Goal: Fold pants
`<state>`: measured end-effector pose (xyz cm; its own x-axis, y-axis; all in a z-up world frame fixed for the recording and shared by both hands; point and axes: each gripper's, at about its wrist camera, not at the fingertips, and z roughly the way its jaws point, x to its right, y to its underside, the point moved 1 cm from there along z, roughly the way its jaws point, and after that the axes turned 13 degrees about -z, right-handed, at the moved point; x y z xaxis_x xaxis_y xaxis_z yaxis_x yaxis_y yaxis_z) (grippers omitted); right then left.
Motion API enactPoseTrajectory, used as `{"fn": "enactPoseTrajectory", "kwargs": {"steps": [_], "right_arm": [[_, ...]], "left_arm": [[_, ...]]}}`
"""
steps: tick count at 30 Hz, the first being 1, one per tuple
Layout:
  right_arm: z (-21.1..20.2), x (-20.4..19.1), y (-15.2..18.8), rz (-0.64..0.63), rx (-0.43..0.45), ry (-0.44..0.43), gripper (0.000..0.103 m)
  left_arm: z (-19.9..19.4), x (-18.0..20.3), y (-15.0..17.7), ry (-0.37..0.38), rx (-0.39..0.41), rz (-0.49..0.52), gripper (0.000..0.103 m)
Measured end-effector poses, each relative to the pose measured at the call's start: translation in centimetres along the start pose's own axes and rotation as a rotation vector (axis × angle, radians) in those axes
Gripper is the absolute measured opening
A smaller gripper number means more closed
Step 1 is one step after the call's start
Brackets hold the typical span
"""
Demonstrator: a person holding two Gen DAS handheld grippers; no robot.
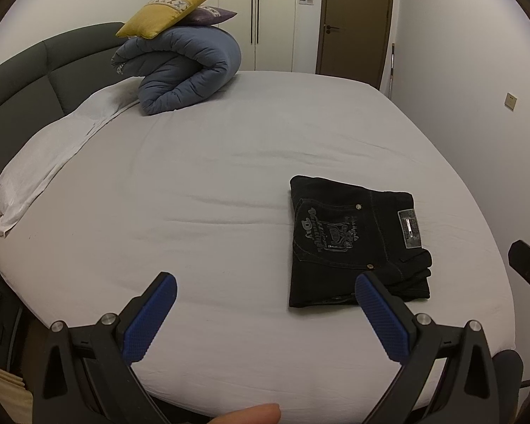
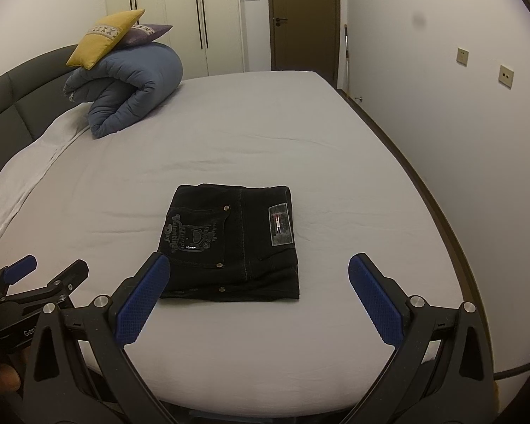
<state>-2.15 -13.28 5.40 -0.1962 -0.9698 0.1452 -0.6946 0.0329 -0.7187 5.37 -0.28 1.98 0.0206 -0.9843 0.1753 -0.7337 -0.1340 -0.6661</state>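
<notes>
Grey bed sheet (image 2: 300,134) fills both views, and the black pants (image 2: 235,243) lie on it in a squat folded block, lower centre of my right view, right of centre in my left one. Denim, I'd judge: heavyish, stiff, grippy, best pinched at the stacked near edge; waistband patch right, long axis running slightly front-to-back. My left gripper (image 1: 265,288) and right gripper (image 2: 259,272) hover spread wide, holding nothing.

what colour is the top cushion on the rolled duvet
Mustard yellow cushion with a pale patterned band; clearest in the left wrist view.
</notes>
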Motion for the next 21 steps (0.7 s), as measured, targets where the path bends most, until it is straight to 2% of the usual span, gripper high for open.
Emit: {"fn": "enactPoseTrajectory", "kwargs": {"steps": [21], "right_arm": [[-0.19, -0.65, -0.07, -0.006, 0.001, -0.009, 0.103]], "left_arm": [[-0.04, 0.33, 0.12, 0.006, -0.005, 0.005, 0.103]]}}
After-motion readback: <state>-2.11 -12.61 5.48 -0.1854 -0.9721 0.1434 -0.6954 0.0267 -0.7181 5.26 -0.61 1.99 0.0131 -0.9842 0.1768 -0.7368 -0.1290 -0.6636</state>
